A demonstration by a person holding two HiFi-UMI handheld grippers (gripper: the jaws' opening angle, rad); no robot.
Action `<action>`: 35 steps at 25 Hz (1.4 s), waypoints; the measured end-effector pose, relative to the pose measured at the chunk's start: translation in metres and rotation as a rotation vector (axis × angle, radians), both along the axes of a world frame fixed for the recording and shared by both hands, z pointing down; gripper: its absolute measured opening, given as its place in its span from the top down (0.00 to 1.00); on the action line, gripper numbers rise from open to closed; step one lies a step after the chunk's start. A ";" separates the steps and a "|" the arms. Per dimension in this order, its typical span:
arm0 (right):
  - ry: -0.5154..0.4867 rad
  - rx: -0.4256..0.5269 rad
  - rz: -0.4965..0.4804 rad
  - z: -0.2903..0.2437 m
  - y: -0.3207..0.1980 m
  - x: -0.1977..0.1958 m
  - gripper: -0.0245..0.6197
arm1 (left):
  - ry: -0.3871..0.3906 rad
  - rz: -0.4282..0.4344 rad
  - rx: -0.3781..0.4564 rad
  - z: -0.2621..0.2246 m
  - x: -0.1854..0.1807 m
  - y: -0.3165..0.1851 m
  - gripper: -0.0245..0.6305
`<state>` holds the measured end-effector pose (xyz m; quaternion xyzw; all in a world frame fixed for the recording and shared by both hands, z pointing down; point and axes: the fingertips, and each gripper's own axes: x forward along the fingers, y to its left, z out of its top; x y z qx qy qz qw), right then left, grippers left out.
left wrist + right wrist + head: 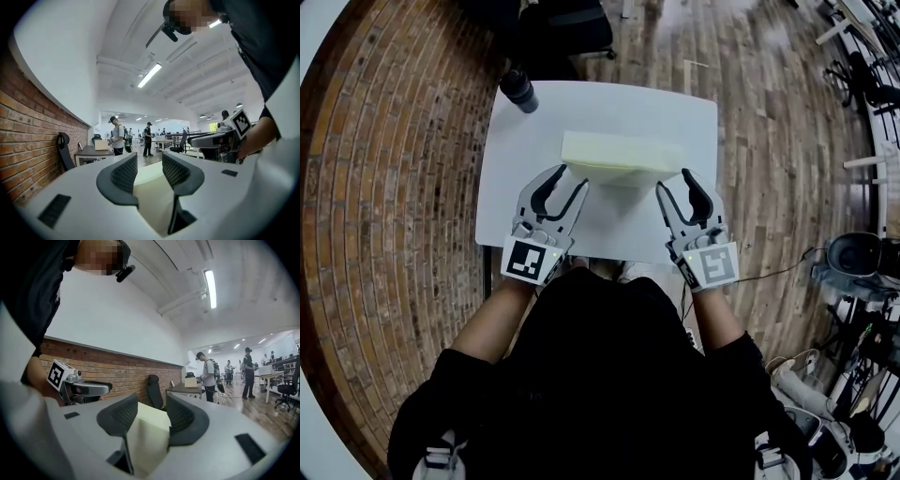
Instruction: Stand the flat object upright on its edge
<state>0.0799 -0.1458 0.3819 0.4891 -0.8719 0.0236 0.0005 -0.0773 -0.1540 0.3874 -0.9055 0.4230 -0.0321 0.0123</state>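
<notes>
A pale yellow flat slab [619, 155] lies across the middle of the white table [511, 178], and its near long edge looks raised toward me. My left gripper [565, 183] straddles the slab's near left corner. In the left gripper view the slab [149, 197] fills the gap between the dark ribbed pads [125, 176]. At the near right corner, my right gripper [675, 186] holds the slab [146, 439] between its pads [180, 417] the same way. Both grippers point level, shut on the slab.
A dark bottle [518, 90] stands at the table's far left corner. A black office chair [572, 28] sits beyond the table. Brick flooring lies to the left, wood planks to the right, with cables and gear [853, 262] there. People [117, 136] stand far off.
</notes>
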 end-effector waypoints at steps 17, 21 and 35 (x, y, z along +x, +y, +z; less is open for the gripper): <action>-0.019 0.027 -0.228 -0.030 0.033 -0.052 0.95 | 0.020 0.133 -0.010 -0.028 0.029 0.031 0.93; -0.012 0.030 -0.219 -0.033 0.035 -0.054 0.95 | 0.010 0.139 -0.005 -0.029 0.029 0.033 0.93; -0.023 0.050 -0.217 -0.044 0.038 -0.059 0.95 | 0.030 0.175 0.024 -0.037 0.031 0.040 0.93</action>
